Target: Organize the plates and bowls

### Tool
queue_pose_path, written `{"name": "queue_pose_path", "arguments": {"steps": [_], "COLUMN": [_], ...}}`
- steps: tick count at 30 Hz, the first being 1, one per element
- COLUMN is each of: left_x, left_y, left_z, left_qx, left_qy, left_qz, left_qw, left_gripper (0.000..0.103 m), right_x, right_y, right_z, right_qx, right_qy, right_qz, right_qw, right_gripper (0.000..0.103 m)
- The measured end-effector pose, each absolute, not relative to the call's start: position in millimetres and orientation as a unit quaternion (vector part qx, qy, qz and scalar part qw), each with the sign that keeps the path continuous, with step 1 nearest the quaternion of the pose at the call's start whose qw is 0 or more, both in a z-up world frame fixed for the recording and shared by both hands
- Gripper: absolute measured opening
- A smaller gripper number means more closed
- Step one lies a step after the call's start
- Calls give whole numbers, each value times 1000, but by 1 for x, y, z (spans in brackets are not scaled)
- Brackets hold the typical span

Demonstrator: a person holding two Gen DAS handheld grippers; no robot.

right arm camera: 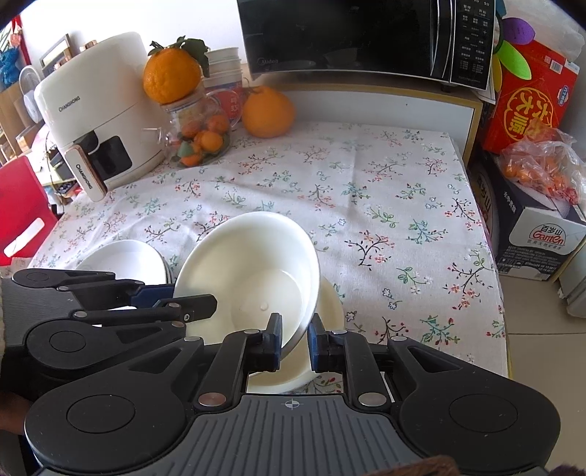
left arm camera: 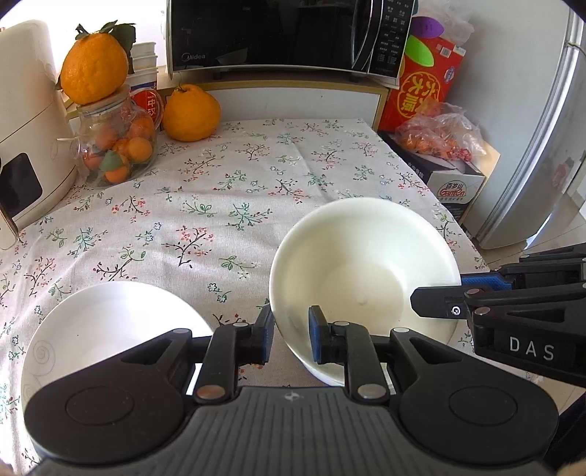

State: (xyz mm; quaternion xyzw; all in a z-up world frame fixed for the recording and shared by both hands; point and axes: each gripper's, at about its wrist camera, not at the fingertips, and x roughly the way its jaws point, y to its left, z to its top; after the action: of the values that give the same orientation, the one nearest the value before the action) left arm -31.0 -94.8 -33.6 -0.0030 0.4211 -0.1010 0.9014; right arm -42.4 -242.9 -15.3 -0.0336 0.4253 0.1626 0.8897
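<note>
A white bowl (left arm camera: 366, 256) (right arm camera: 249, 263) hangs tilted over the floral tablecloth (left arm camera: 219, 205), its base inside a second white bowl (right arm camera: 331, 307). My left gripper (left arm camera: 291, 337) (right arm camera: 194, 296) straddles the bowl's left rim, one blue pad outside and one inside, shut on the wall. On the opposite rim my right gripper (right arm camera: 296, 340) (left arm camera: 437, 291) grips the same way, shut on the bowl. A white plate (left arm camera: 110, 322) (right arm camera: 124, 260) with a faint spiral pattern lies just left of the bowls, partly hidden behind the left gripper.
At the back left stand a cream air fryer (right arm camera: 102, 110) and a glass jar (left arm camera: 117, 146) of small oranges with a big orange on top. Another orange (left arm camera: 190, 113) and a microwave (left arm camera: 285, 33) sit behind. Boxes (right arm camera: 542, 227) and a bag of fruit stand past the table's right edge.
</note>
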Motion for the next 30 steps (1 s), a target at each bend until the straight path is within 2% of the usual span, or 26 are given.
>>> {"name": "queue_pose_path", "arguments": {"steps": [3,21,22,24,30], "left_x": [-31,-26,-25,-24,-22], "left_y": [-92,-85,-84,-82,-82], "left_z": [-33,-32,-32,-33,-37], "left_qx": [-7,-31,-32,-36,-43], "left_qy": [422,426,426,428,436], "left_qz": [-98,-91,-91,-90,-89], "left_qw": [901,900,899,899,894], "left_gripper": [20,23,23,24,25], "right_x": [-41,-31,-30,-29,-24], "right_y": [-244,-266,-267,-268,-267], "right_z": [-16,-11,-11,-13,-20], "right_qx": [-35,12,14,21,20], "right_qy": [427,416,417,421,431], "right_qz": [159,120,118,114,102], "right_qw": [890,901,901,900,896], "right_gripper": [21,24,25,36,50]}}
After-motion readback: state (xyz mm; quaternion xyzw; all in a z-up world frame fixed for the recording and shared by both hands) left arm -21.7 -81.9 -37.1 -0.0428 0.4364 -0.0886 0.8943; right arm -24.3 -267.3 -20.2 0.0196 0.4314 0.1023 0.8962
